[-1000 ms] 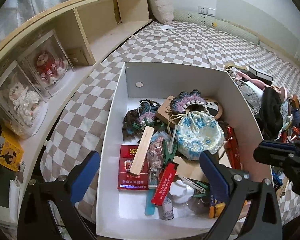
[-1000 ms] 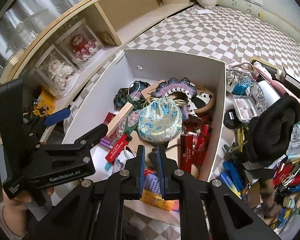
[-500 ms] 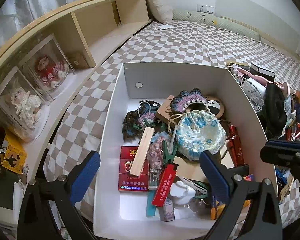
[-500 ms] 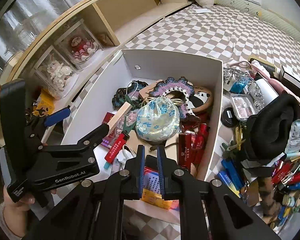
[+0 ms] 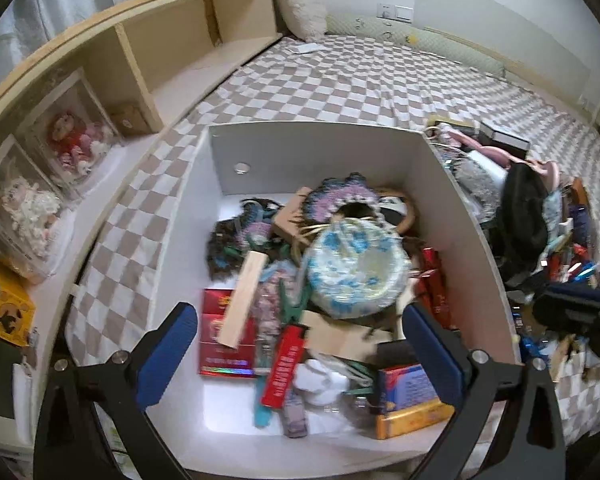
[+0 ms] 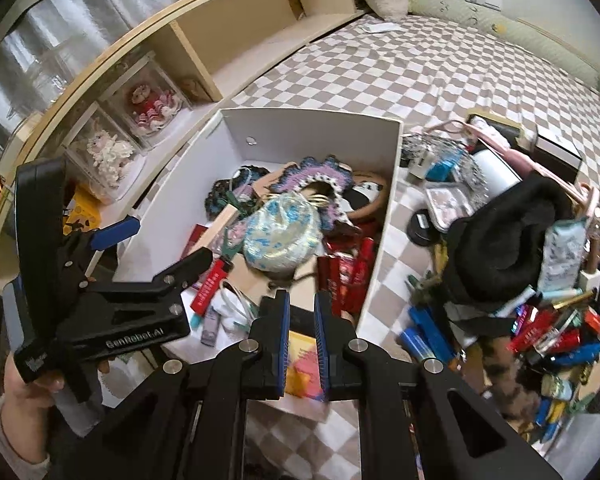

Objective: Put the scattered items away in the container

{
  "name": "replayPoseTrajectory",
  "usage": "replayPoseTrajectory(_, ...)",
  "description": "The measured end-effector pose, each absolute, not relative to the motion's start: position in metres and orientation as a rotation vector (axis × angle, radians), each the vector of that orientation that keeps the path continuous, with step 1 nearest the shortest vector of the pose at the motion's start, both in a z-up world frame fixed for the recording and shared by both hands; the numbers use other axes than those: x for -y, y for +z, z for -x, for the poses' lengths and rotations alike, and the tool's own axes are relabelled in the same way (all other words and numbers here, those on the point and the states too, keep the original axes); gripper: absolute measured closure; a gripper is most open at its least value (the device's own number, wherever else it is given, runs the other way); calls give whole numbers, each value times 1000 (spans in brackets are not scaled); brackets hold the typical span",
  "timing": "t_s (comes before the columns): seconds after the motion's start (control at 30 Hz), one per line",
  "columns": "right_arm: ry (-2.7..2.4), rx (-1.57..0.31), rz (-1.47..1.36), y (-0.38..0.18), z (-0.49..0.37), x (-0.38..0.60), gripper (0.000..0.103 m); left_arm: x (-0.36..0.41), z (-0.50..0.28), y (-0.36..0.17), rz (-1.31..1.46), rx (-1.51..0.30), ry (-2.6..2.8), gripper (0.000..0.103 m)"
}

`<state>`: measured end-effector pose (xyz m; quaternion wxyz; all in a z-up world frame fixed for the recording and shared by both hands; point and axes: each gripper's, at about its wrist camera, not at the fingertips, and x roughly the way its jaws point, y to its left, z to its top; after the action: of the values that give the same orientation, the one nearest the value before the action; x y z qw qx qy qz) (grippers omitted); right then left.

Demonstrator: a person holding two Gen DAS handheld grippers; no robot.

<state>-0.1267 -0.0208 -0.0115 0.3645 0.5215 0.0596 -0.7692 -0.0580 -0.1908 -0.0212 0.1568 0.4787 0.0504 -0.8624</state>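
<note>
A: What is sitting at the centre of both frames?

B: A white cardboard box (image 5: 320,152), square-cornered and open-topped, is resting on a beige-and-white checked bedspread (image 5: 360,80). Inside it, a round blue-flowered fabric pouch (image 5: 356,272) is lying on a heap of small goods: a flat wooden stick (image 5: 242,300), a glossy red pack (image 5: 224,344), a red lighter (image 5: 282,366), a purple crocheted piece (image 5: 340,200).

A: And the tools?

B: The left gripper (image 5: 300,348) is hovering over the box's near end with its blue-padded jaws standing wide apart and nothing between them. The right gripper (image 6: 301,332), seen low in its own frame, is showing its ribbed pads drawn nearly together with only a thin gap, gripping nothing; it is above the box's near right corner.

A: What is waiting outside?

B: At the right of the frame a loose pile (image 6: 548,328) of lighters, tubes and packets is sprawling on the bedspread beside a black knitted hat (image 6: 508,240). At the upper left, a pale wooden shelf (image 6: 236,24) is holding dolls in clear cases (image 6: 148,108).
</note>
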Motion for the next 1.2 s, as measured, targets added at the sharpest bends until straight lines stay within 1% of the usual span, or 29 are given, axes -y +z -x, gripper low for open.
replayPoseTrajectory(0.3, -2036, -183, -1322, -7, 126, -17, 91, 169, 64, -18, -1405, -170, -2516, 0)
replayPoseTrajectory(0.53, -2130, -198, -1314, -11, 136, -56, 91, 143, 70, -14, -1408, -79, -2586, 0)
replayPoseTrajectory(0.77, -2269, -202, -1298, -16, 152, -106, 91, 117, 83, -6, -1396, -63, -2686, 0)
replayPoseTrajectory(0.93, -2347, -133, -1354, -24, 169, -149, 90, 105, 96, -5, -1452, -149, -2731, 0)
replayPoseTrajectory(1.1, -2450, -39, -1361, -25, 180, -187, 90, 87, 114, -4, -1498, -154, -2734, 0)
replayPoseTrajectory(1.13, -2463, -28, -1365, -25, 181, -193, 87, 82, 119, -4, -1490, -144, -2735, 0)
replayPoseTrajectory(1.17, -2476, -16, -1369, -26, 182, -199, 81, 78, 121, -4, -1485, -128, -2736, 0)
replayPoseTrajectory(1.2, -2496, -7, -1369, -26, 183, -206, 53, 73, 125, -5, -1484, -105, -2739, 0)
